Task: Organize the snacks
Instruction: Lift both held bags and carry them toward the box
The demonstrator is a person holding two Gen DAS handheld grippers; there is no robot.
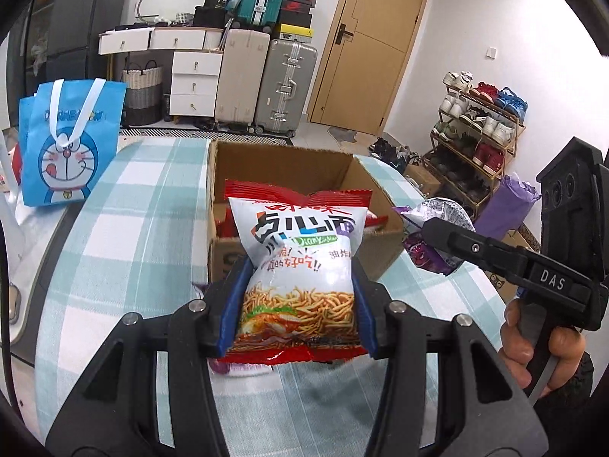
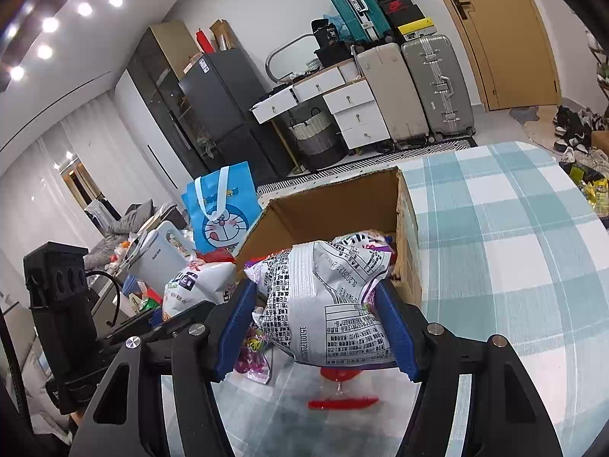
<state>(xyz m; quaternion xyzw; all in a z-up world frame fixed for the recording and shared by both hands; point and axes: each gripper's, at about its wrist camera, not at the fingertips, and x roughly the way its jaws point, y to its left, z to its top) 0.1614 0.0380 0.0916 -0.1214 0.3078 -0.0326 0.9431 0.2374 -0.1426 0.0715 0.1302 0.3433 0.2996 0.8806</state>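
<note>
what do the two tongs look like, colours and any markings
Both are black handheld frames with silver pivot bolts and ribbed blue pads on the fingers. The left tongs and the right tongs match. Seen from the left wrist camera, the right one carries white "DAS" lettering on its body and a boxy black housing with round holes on top.
</note>
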